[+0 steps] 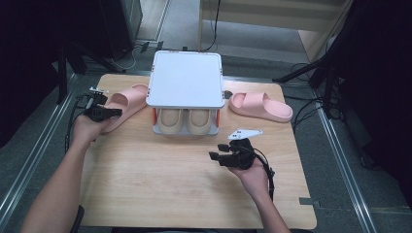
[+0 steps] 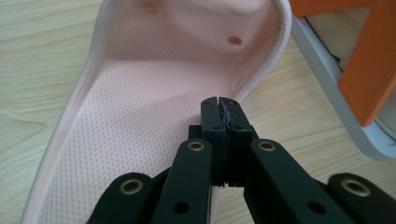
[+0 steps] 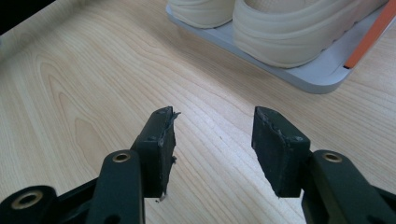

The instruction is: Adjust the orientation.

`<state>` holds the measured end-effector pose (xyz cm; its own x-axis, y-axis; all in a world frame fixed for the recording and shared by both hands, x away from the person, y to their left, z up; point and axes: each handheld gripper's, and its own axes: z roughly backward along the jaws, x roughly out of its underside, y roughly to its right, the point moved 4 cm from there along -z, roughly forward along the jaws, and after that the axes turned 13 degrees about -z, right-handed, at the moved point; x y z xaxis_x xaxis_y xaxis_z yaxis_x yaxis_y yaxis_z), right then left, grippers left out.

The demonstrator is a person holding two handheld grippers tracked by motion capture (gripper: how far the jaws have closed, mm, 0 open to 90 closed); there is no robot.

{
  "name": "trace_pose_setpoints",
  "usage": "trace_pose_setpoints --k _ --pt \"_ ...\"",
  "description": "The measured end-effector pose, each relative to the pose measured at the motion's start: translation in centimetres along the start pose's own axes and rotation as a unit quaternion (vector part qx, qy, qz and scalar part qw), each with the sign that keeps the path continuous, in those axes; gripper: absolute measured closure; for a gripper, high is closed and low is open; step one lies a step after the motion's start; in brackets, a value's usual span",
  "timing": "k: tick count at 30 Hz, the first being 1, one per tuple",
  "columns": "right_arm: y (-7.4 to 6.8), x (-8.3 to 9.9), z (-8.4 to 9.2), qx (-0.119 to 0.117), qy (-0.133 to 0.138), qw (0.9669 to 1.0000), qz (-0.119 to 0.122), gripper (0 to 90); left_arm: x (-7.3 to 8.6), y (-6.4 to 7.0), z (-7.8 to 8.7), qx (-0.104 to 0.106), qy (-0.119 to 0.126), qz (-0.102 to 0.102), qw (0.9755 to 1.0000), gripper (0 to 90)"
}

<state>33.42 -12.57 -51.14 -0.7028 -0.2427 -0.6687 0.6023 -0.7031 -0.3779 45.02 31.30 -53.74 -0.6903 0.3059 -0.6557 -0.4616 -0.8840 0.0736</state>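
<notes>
A pink slipper (image 1: 125,103) lies on the wooden table (image 1: 160,184) to the left of a small shoe rack (image 1: 185,80). My left gripper (image 1: 108,112) rests at the slipper's heel end. In the left gripper view its jaws (image 2: 219,106) are shut tight together over the dotted insole (image 2: 140,112), by the slipper's right rim; I cannot tell whether the rim is pinched. A second pink slipper (image 1: 261,107) lies right of the rack. My right gripper (image 1: 218,151) hovers open in front of the rack, with bare wood between its fingertips (image 3: 212,122).
The rack has a white top and orange posts (image 2: 369,70). A pair of beige slippers (image 1: 187,121) sits on its lower shelf (image 3: 322,70), close ahead of the right gripper. Dark stands and cables ring the table.
</notes>
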Motion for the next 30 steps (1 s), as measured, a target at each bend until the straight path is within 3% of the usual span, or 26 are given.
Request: trace_pose_setpoints --k 11,13,15,21,27,30 --pt "-0.4 -0.5 -0.8 -0.008 -0.013 0.9998 0.011 49.8 -0.1 2.8 -0.3 0.027 -0.003 -0.008 0.9996 89.0" --pt "-0.4 -0.5 -0.9 -0.009 -0.014 0.9998 0.013 49.8 -0.1 2.6 -0.1 0.029 -0.003 -0.006 0.9995 85.8" --pt "-0.5 -0.5 -1.0 -0.010 -0.015 0.9997 0.013 49.8 -0.1 2.5 0.1 0.040 -0.003 -0.003 0.9992 76.8" --pt "-0.4 -0.6 -1.1 -0.010 -0.015 0.9998 0.012 49.8 -0.3 1.7 1.9 0.022 0.003 -0.007 0.9997 62.0" --pt "-0.3 -0.6 -1.0 -0.005 -0.014 0.9999 0.008 49.8 -0.4 0.4 3.1 0.005 0.016 -0.011 0.9998 56.0" --pt "-0.2 -0.5 -1.0 -0.003 -0.015 0.9998 0.009 49.8 -0.1 -0.6 3.1 -0.003 0.014 -0.003 0.9999 54.1"
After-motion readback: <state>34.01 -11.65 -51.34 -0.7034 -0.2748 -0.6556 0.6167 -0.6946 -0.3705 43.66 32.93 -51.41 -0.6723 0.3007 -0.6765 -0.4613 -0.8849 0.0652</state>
